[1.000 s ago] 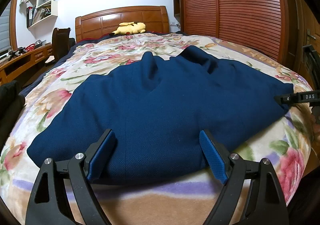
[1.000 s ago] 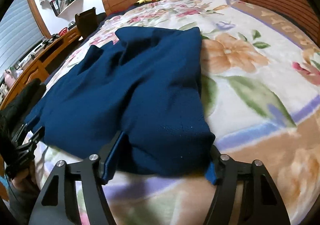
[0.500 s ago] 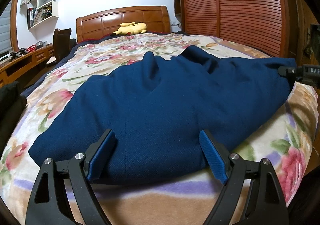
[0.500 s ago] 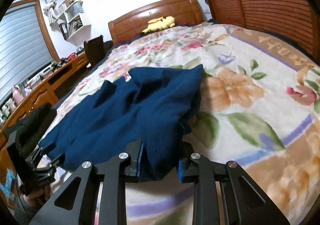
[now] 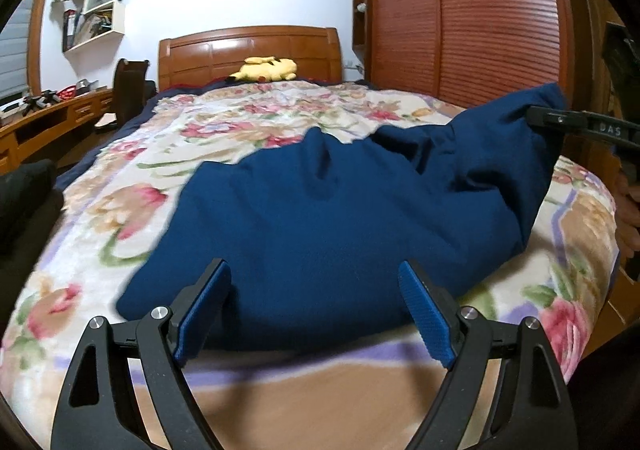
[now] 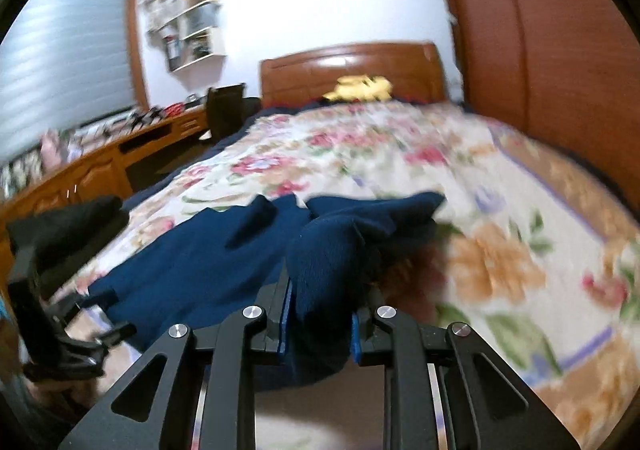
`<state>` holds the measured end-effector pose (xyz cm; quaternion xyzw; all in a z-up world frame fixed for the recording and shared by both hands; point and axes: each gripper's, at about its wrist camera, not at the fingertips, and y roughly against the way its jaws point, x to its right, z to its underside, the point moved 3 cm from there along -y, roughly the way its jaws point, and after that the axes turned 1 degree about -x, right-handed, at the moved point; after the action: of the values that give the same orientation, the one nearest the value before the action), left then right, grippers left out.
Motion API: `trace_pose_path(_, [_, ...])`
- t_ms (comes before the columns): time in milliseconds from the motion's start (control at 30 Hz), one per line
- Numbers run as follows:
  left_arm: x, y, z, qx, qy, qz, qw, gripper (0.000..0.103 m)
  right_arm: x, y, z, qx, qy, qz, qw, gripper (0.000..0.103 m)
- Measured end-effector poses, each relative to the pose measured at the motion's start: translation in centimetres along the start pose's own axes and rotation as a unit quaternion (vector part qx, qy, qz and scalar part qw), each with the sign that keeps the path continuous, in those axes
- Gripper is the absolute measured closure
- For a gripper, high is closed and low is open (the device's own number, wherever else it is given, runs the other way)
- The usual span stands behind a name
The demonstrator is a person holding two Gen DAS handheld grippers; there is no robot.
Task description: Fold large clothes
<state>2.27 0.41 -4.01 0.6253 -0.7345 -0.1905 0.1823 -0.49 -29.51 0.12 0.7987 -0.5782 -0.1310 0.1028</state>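
A large navy blue garment lies on the floral bedspread. My left gripper is open, its blue pads on either side of the garment's near hem, which lies between them. My right gripper is shut on the garment's right corner and holds it lifted above the bed. In the left wrist view the right gripper shows at the far right with that corner raised. The left gripper shows at the lower left of the right wrist view.
A wooden headboard with a yellow plush toy stands at the far end. A slatted wooden wardrobe runs along the right. A desk and a dark chair are on the left. The right wrist view is motion-blurred.
My right gripper closed on the garment's right corner and lifted it up off the bed. The left gripper stayed open at the near hem, which has slid a little.
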Motion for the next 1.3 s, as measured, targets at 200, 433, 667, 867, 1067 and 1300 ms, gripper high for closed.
trace_pose_path(200, [-3.7,2.0,0.4,0.009,0.034,-0.021,0.9992,0.017,-4.8,-2.2,-2.3,-0.006,0.047,-0.016,0.999,0.083])
trace_pose_path(433, [-8.4,4.1,1.1,0.022,0.080,-0.040,0.9958,0.017,-11.5,-5.3,-5.0,-0.005,0.099,-0.038,0.994,0.085])
trace_pose_path(667, [-12.0,5.2,2.6,0.011,0.091,-0.068,0.9935,0.017,-18.9,-8.9,-5.4,-0.031,0.133,-0.098,0.986,0.086])
trace_pose_path(867, [-15.0,6.0,4.0,0.004,0.123,-0.080,0.9892,0.017,-23.9,-13.8,-1.6,-0.107,0.159,-0.145,0.971,0.086])
trace_pose_path(1067, [-14.8,5.5,3.9,0.003,0.123,-0.077,0.9894,0.017,-24.6,-16.8,-2.1,-0.131,0.143,-0.134,0.972,0.075])
trace_pose_path(1300, [-13.7,5.6,3.5,0.008,0.103,-0.076,0.9917,0.017,-20.5,-12.9,-7.6,-0.051,0.129,-0.121,0.983,0.045])
